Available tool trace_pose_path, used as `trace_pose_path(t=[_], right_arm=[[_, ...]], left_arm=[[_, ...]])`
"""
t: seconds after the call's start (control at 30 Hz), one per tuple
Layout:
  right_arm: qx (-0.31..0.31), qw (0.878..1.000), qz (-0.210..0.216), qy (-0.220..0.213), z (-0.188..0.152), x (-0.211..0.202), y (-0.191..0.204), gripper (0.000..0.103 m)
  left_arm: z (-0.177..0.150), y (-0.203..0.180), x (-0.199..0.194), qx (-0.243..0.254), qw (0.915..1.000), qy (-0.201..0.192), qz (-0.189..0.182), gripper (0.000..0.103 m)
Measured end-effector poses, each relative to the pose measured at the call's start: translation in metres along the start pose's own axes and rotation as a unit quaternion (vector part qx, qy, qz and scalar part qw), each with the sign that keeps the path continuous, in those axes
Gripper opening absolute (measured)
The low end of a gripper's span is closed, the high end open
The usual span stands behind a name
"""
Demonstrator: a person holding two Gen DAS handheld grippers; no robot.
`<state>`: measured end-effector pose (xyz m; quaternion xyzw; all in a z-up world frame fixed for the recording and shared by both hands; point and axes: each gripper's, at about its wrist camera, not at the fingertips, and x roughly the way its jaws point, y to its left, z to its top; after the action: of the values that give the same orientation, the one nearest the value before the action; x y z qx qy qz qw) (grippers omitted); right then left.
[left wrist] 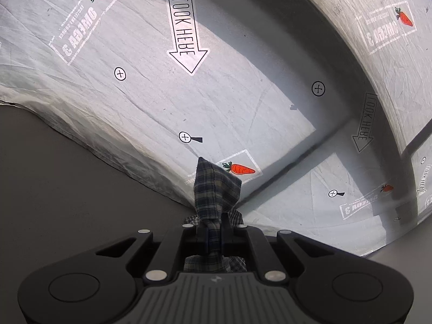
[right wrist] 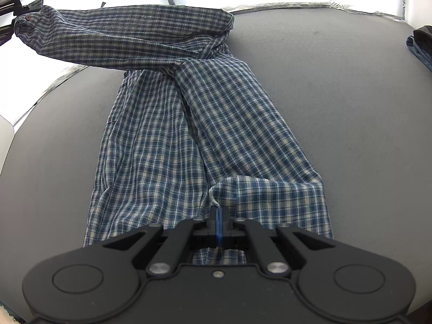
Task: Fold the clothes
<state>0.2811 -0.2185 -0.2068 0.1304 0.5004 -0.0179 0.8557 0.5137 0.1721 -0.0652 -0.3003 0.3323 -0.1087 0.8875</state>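
Observation:
A blue and cream plaid shirt (right wrist: 172,124) lies lengthwise on a round grey table (right wrist: 337,94). One sleeve (right wrist: 113,37) stretches across the far end toward the upper left, where my left gripper (right wrist: 10,8) holds its cuff. In the left wrist view my left gripper (left wrist: 214,221) is shut on that plaid cuff (left wrist: 216,186), which sticks up between the fingers. My right gripper (right wrist: 218,216) is shut at the shirt's near edge, by a folded-over flap (right wrist: 270,191); its jaws meet with little cloth visible between them.
A pale printed floor sheet (left wrist: 162,81) with carrots, arrows and crosshair marks surrounds the table. A dark garment (right wrist: 424,46) lies at the table's right edge. A white object (right wrist: 5,140) shows at the left border.

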Motion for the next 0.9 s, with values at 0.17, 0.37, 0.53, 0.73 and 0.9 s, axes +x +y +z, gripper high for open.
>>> trace_pose_path(t=[0.17, 0.37, 0.53, 0.73, 0.9], right_arm=[[0.011, 1.000, 0.004, 0.009, 0.000, 0.006, 0.000, 0.000], [0.023, 1.000, 0.005, 0.016, 0.000, 0.011, -0.003, 0.000], [0.030, 0.999, 0.006, 0.023, 0.004, 0.018, -0.004, 0.000], [0.034, 0.999, 0.014, 0.023, 0.005, 0.015, -0.002, 0.000], [0.047, 0.998, 0.029, 0.032, 0.000, 0.019, -0.002, 0.000]], left_arm=[[-0.007, 0.012, 0.004, 0.027, 0.9988, 0.002, 0.042, 0.008], [-0.025, 0.030, 0.018, 0.068, 0.9924, 0.020, 0.101, 0.008], [-0.035, 0.043, 0.027, 0.085, 0.9869, 0.037, 0.132, 0.008], [-0.030, 0.053, 0.030, 0.078, 0.9858, 0.041, 0.143, 0.008], [-0.025, 0.055, 0.033, 0.084, 0.9837, 0.039, 0.154, 0.008]])
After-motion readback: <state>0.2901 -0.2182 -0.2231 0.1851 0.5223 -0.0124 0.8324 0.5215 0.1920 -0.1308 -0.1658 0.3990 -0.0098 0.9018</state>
